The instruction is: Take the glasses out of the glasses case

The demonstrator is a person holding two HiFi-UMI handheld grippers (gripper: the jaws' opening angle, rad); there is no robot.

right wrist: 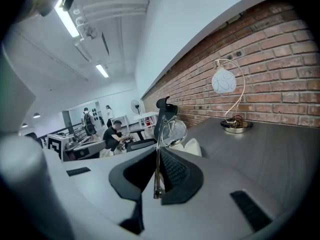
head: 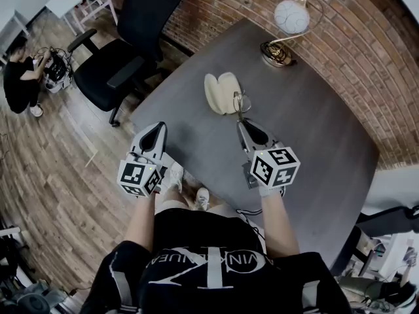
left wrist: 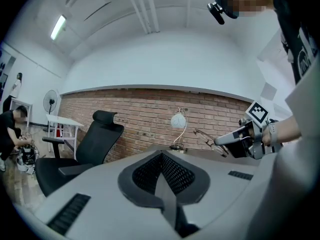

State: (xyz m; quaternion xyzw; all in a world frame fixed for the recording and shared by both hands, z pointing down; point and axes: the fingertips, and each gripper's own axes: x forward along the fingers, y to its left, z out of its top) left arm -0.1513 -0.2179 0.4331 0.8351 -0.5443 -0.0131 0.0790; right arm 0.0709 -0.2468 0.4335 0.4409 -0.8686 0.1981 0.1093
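Grey table (head: 314, 136) by brick wall (head: 366, 38): right tongs (head: 241, 124) clamp the glasses (head: 241, 102), left tongs (head: 159, 128) closed, empty

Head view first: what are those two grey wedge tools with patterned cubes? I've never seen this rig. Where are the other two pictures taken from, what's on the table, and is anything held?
They are two-jaw grippers, cubes included, one in each of a person's hands. The head view looks down from the person's head; each other picture comes from a camera riding on one gripper. On the dark grey table sit an open cream glasses case and a brass lamp with a white globe. The right gripper pinches thin wire-framed glasses by one arm, outside the case. The left gripper is shut, empty.
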